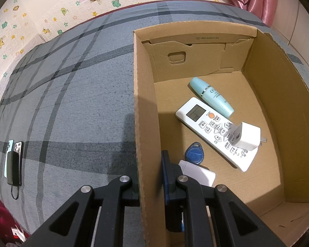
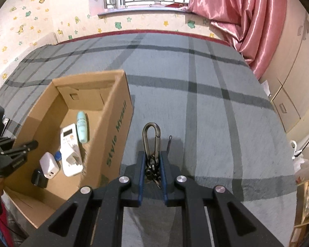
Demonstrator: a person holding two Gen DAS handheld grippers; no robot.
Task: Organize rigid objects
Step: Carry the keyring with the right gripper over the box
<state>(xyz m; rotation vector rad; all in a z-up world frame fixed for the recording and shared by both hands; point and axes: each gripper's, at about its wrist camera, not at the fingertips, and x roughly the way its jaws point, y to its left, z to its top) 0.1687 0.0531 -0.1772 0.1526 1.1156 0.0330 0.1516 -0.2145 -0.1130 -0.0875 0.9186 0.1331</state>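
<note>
Between our right gripper's (image 2: 152, 175) blue-lined jaws, nearest the lens, hangs a metal carabiner (image 2: 151, 138) with a short clump of chain and keys below it; the jaws are closed tight on that clump, and the loop pokes out forward over the grey plaid bedspread (image 2: 206, 107). We judge the step in hand to be carrying this keyring across to the cardboard box (image 2: 113, 111), which sits to the left of the gripper in the right wrist view. Our left gripper (image 1: 150, 177) is clamped on the box's near side wall, one finger outside and one inside, so we keep that hold steady to stop the box sliding. Inside already lie a white remote (image 1: 214, 131), a pale blue bottle (image 1: 212, 96), a white charger (image 1: 246, 136) resting on the remote, a blue key fob (image 1: 194, 153) and a white card-like case (image 1: 197, 174). To do this well, we should lift the carabiner clear of the box's rim, move left until it hangs over bare cardboard floor rather than over the remote, lower it, and only then let the jaws part. A dangling chain can swing and snag the wall, so we should go slowly. Two phones and a power bank (image 1: 14, 162) lie apart on the bed.
</note>
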